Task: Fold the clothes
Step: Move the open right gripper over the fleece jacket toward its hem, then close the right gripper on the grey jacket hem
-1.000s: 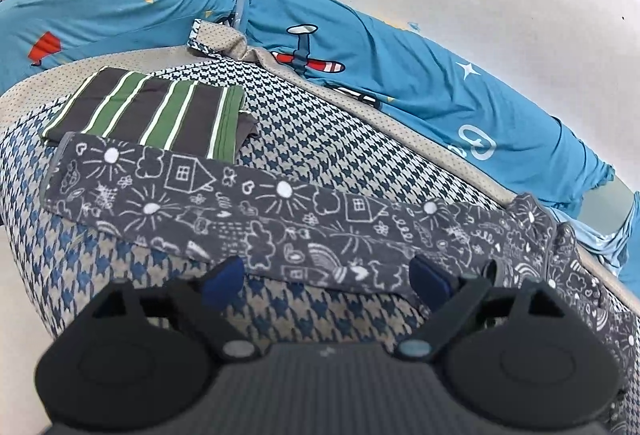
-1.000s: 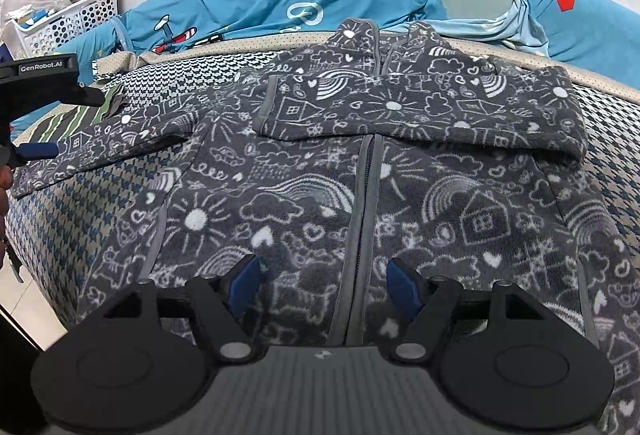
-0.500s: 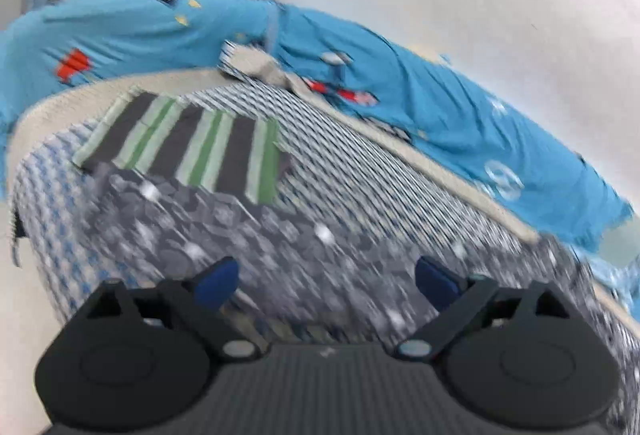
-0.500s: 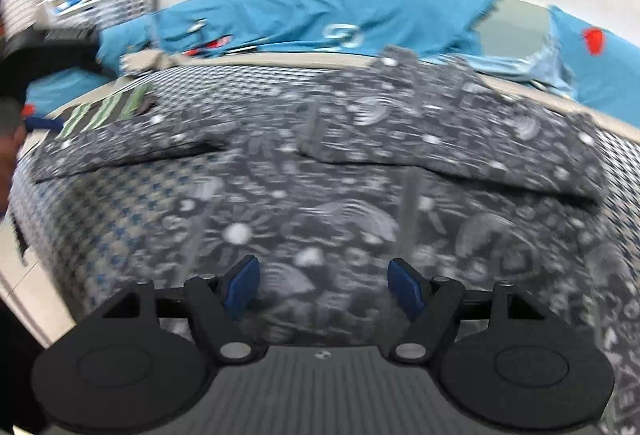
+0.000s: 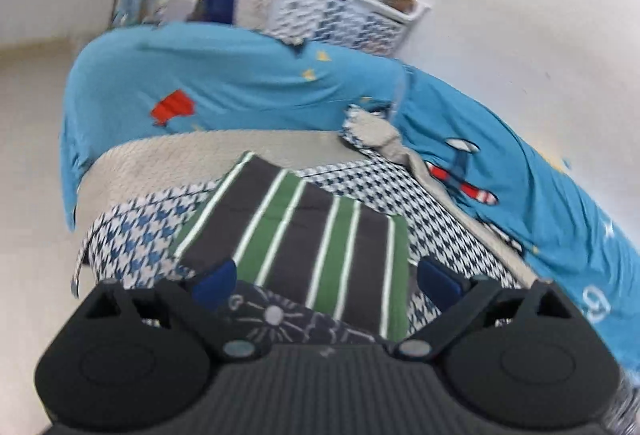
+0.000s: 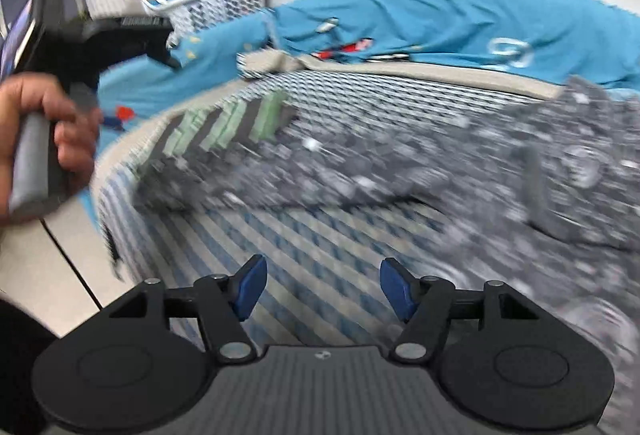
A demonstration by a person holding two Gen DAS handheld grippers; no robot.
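Note:
A dark grey fleece jacket with white doodle print (image 6: 500, 171) lies spread on the houndstooth bed cover (image 6: 320, 243), one sleeve (image 6: 248, 179) stretched to the left. The sleeve's end (image 5: 276, 319) shows just below my left gripper (image 5: 326, 277), which is open and empty above it. A folded green, grey and white striped garment (image 5: 304, 231) lies beyond the sleeve end. My right gripper (image 6: 322, 283) is open and empty over the cover, in front of the sleeve. The left gripper and hand (image 6: 60, 103) show at the left of the right wrist view.
A blue printed quilt (image 5: 248, 91) is bunched along the back of the bed. A white basket (image 5: 352, 23) with loose items stands behind it by the wall. The bed's left edge (image 6: 104, 195) drops to a light floor.
Both grippers have swung left. The left one has moved in over the sleeve's end by the striped garment. The right one has left the jacket's body and now faces the sleeve.

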